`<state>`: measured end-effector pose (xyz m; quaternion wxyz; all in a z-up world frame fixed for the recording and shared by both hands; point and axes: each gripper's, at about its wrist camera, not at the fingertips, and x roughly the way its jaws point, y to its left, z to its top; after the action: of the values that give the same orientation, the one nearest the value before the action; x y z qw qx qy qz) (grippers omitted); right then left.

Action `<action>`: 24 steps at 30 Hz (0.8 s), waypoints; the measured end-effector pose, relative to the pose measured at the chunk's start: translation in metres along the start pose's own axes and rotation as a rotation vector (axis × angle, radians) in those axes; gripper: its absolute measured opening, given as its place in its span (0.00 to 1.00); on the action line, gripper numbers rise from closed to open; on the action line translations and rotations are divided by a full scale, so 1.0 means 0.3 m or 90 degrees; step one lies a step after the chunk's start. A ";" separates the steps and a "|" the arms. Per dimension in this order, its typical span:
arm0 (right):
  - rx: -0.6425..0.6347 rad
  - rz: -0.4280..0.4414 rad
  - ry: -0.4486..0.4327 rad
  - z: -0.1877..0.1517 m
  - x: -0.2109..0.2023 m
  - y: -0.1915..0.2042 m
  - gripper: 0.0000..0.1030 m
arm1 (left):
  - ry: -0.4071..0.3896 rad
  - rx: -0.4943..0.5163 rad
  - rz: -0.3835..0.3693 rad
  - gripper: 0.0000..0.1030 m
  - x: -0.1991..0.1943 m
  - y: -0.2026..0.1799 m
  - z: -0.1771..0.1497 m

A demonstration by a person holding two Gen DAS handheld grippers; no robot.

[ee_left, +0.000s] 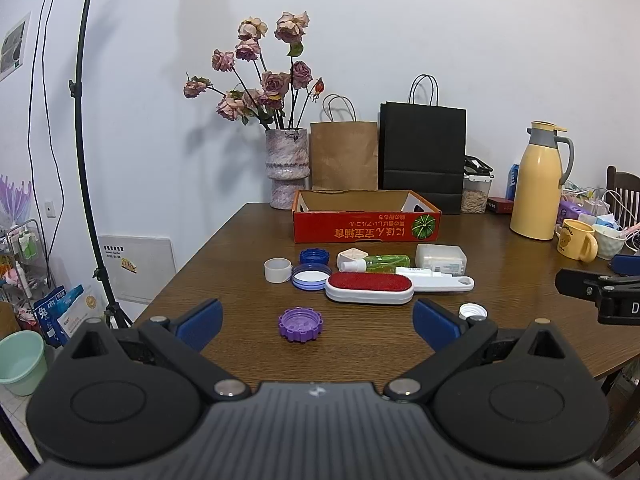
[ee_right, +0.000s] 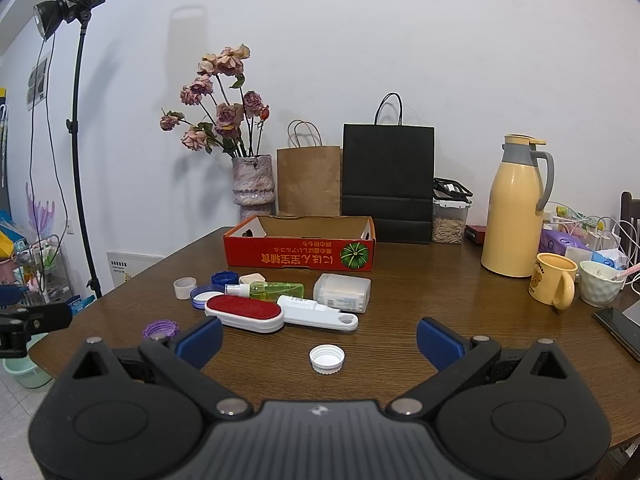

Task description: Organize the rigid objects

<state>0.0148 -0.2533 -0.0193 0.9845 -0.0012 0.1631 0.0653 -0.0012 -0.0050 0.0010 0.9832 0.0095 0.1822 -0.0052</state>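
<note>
red box (ee_right: 300, 258) far centre of table (ee_right: 420, 320), open top, what little of its inside shows looks bare | caps, spray bottle (ee_right: 266, 290), lint brush (ee_right: 244, 312), white case (ee_right: 342, 292) clustered just near it | purple cap (ee_left: 301, 324) ahead of left gripper (ee_left: 318, 320), spread wide, empty | white cap (ee_right: 327, 358) between right gripper (ee_right: 320, 340) fingers, spread wide, not touching | box floor mostly hidden by its near wall
</note>
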 end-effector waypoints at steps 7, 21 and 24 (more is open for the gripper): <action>0.000 0.000 0.000 0.000 -0.001 0.002 1.00 | 0.000 0.000 0.000 1.00 0.000 0.000 -0.001; -0.001 0.000 0.000 0.002 -0.003 0.003 1.00 | -0.002 0.000 -0.001 1.00 -0.003 -0.005 0.003; -0.001 0.000 0.000 0.001 -0.002 0.003 1.00 | -0.002 0.000 -0.001 1.00 -0.003 -0.006 0.004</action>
<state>0.0143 -0.2526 -0.0188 0.9845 -0.0020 0.1628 0.0652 -0.0016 -0.0068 0.0024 0.9834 0.0094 0.1809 -0.0062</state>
